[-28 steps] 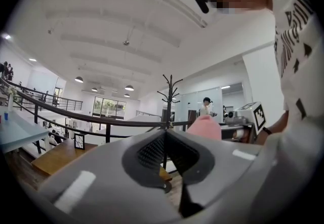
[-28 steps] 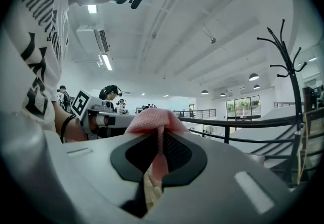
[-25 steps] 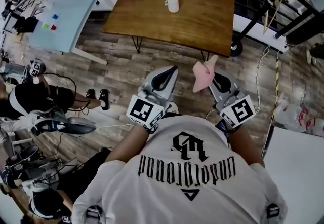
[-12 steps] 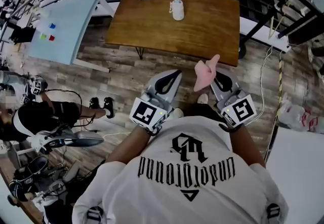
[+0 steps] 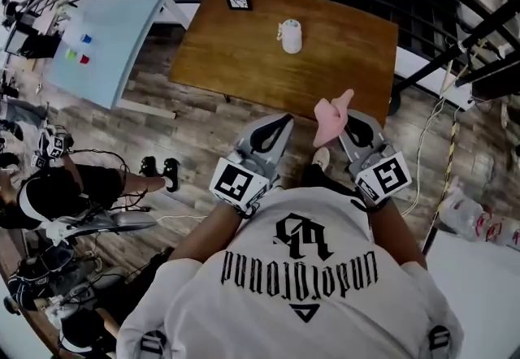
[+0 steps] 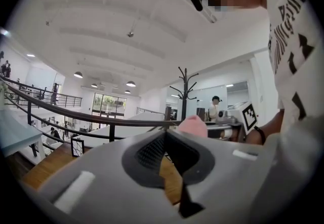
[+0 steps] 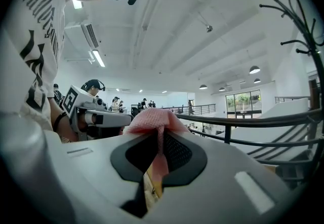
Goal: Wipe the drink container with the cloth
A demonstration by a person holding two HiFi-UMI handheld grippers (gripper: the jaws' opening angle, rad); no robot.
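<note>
The drink container (image 5: 291, 36) looks too small for detail; the cloth (image 7: 152, 119) is partly hidden inside the right tool (image 7: 158, 154).

On the brown wood-grain table (image 5: 244, 65) stands a white drink container (image 5: 290, 36). Near the table's front edge, the cloth (image 5: 331, 120) is pink; the left gripper (image 5: 279, 120) and right gripper (image 5: 345, 117) are grey with black-and-white square markers. Left of the table, a board (image 5: 106, 45) is pale blue.
</note>
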